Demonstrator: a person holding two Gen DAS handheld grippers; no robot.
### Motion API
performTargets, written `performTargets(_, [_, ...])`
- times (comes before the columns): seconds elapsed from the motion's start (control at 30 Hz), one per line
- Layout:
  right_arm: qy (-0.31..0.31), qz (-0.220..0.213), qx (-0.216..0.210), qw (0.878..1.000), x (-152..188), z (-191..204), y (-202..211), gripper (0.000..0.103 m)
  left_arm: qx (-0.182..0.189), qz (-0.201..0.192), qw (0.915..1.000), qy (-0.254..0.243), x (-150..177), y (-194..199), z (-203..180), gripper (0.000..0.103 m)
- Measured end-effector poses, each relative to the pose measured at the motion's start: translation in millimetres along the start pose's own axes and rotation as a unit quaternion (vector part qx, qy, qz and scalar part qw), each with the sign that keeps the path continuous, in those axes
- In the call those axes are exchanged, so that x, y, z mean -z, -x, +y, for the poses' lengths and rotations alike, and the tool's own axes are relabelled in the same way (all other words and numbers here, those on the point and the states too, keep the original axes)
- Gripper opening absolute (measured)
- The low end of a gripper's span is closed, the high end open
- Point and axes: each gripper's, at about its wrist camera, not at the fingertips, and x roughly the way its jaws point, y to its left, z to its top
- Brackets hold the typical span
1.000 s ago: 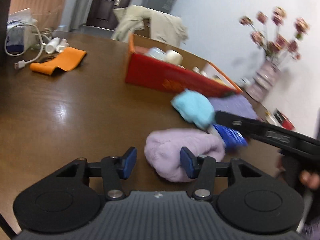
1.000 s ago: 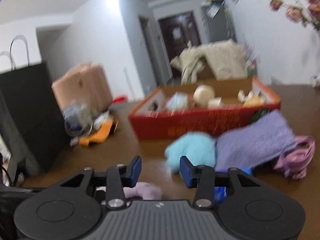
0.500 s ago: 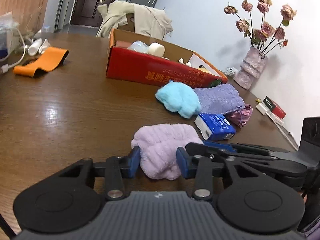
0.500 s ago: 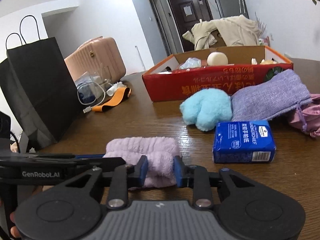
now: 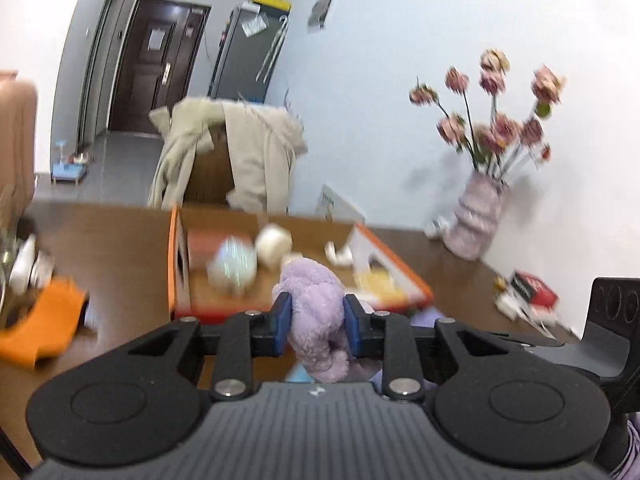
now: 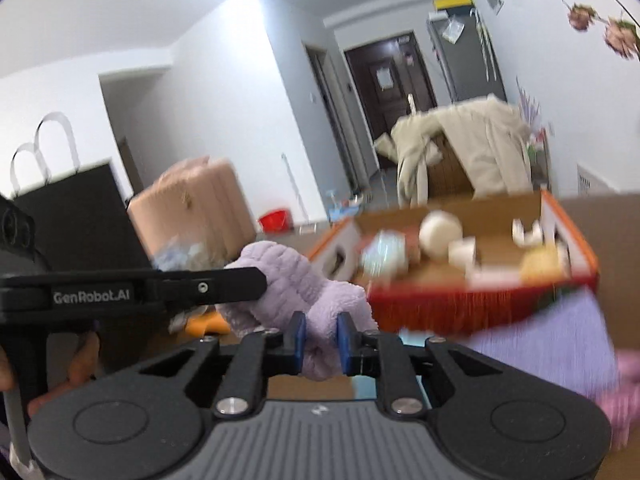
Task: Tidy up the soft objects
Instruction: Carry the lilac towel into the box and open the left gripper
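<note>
Two grippers on one item: our left gripper (image 5: pixel 316 318) and right gripper (image 6: pixel 321 340) have both just been closing on the lilac towel (image 5: pixel 316 312), and each now pinches a bunched end of it between blue pads, with the towel held up off the table (image 5: pixel 120 248), in front of the red box (image 6: pixel 480 304). Progress looks early, our read: the box already holds a few blurred pale items, but the towel isn't in yet, and the purple cloth (image 6: pixel 552 336) and pink bit (image 6: pixel 628 384) still lie on the table by the box's near wall. Something light blue shows just under the grippers; can't tell what. Clearance: the box's near rim sits straight ahead and needs clearing before any drop. Open room inside the box looks best near its front left; the right side is more crowded. Vase (image 5: pixel 478 220) stands well off to the right, orange strap (image 5: pixel 40 328) off left, both out of the path.
</note>
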Motion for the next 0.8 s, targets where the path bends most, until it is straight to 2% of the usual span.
performTargets(0.1, [0.002,-0.012,0.012,1.000,-31.0,-15.2,-31.3,0.016,-0.016,-0.003,0.9998,0.015,-22.2,-35.3,14.7,0.028])
performTargets(0.2, [-0.009,0.010,0.020,1.000,-52.1,-34.1,-78.3,0.016,-0.044,0.012,0.9986,0.029,-30.2,-78.8,35.6,0.028])
performTargets(0.3, [-0.029,0.030,0.029,0.999,-54.2,-50.8,-121.3,0.016,-0.069,0.039,0.9962,0.035,-23.6,-110.7,56.1,0.029])
performTargets(0.37, [-0.024,0.062,0.037,0.997,-46.0,-54.3,-141.6,0.016,-0.080,0.055,0.9945,0.039,-11.1,-124.1,68.2,0.030])
performTargets(0.4, [-0.029,0.069,0.039,0.996,-41.6,-56.9,-146.9,0.016,-0.091,0.067,0.9933,0.023,-6.0,-129.5,69.3,0.030])
performTargets(0.43, [-0.028,0.081,0.041,0.995,-38.3,-58.0,-152.1,0.016,-0.102,0.075,0.9919,-0.005,-2.1,-132.5,68.7,0.028])
performTargets(0.47, [-0.026,0.086,0.043,0.995,-35.8,-58.4,-154.5,0.019,-0.109,0.067,0.9916,-0.019,-0.4,-131.4,66.8,0.032])
performTargets(0.5, [-0.028,0.087,0.044,0.995,-34.2,-58.6,-156.4,0.020,-0.105,0.067,0.9921,-0.013,-0.2,-130.2,67.3,0.035])
performTargets(0.53, [-0.028,0.091,0.044,0.994,-33.6,-58.6,-157.8,0.021,-0.091,0.070,0.9933,-0.007,-0.8,-129.2,67.9,0.043])
performTargets(0.6, [-0.031,0.102,0.041,0.993,-32.0,-57.9,-160.4,0.024,-0.095,0.067,0.9932,-0.010,-0.5,-125.2,66.1,0.044])
performTargets(0.73, [-0.030,0.090,0.052,0.994,-35.4,-59.9,-154.9,0.051,-0.110,0.054,0.9925,-0.004,-6.7,-115.8,68.0,0.047])
performTargets(0.8, [-0.032,0.076,0.058,0.995,-43.2,-59.7,-144.3,0.051,-0.109,0.034,0.9934,-0.003,-16.8,-103.7,66.7,0.048])
